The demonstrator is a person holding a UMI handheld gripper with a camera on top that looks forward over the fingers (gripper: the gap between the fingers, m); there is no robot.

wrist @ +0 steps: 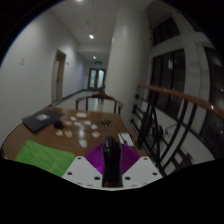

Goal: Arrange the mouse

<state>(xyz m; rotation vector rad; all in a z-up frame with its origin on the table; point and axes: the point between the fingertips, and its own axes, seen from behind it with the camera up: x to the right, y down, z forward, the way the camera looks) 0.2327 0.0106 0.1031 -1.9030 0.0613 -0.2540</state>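
Observation:
A black mouse (111, 165) stands upright between my two fingers, with the purple pads (95, 158) pressed against both of its sides. My gripper (110, 150) is shut on it and holds it above the near edge of a round brown table (62, 138). A green mat (40, 155) lies on the table just left of the fingers. The lower part of the mouse is hidden by the gripper body.
A dark laptop (40, 121) lies at the table's far left. Several small white items and papers (85, 126) are scattered over the middle. Chairs (100, 99) stand beyond the table, and dark chair frames and a wooden railing (180, 98) stand at the right. A corridor leads away behind.

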